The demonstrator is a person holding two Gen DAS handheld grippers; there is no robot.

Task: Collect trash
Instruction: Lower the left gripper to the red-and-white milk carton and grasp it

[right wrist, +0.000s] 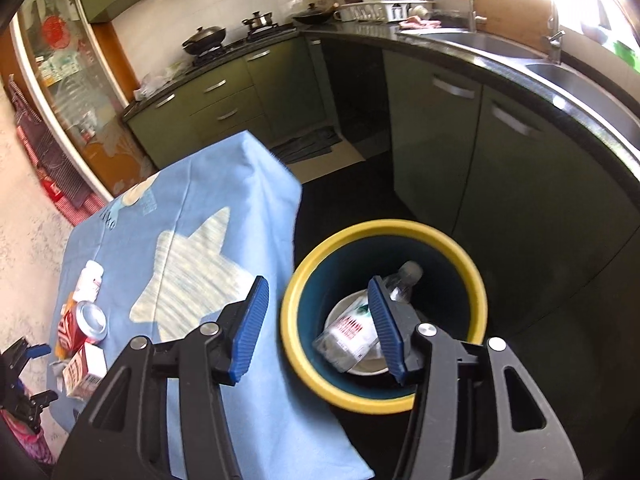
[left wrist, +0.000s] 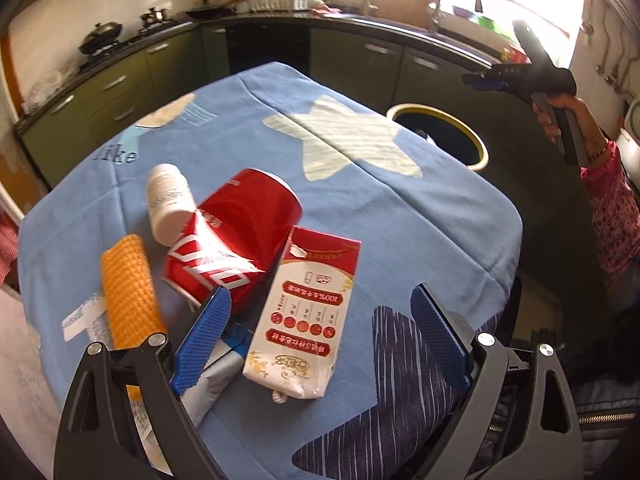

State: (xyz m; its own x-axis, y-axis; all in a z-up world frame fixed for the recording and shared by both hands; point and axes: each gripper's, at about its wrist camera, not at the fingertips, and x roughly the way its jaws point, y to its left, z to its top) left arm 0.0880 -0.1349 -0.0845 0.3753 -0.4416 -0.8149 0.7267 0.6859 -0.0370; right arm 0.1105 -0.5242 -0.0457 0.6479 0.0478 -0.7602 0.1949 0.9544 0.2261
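The left gripper [left wrist: 320, 332] is spread wide, empty, over the white-and-red milk carton [left wrist: 306, 312] lying on the blue star-print tablecloth [left wrist: 400, 220]. The right gripper [right wrist: 316, 328] is released, empty, above the yellow-rimmed bin [right wrist: 296, 292] holding a clear plastic bottle [right wrist: 356, 330]. A careless closure could catch the adjacent crushed red can [left wrist: 236, 240] or drag cloth.

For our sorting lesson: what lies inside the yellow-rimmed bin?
Inside the bin lies a clear plastic bottle on something pale and round; the right gripper's finger hides part of both.
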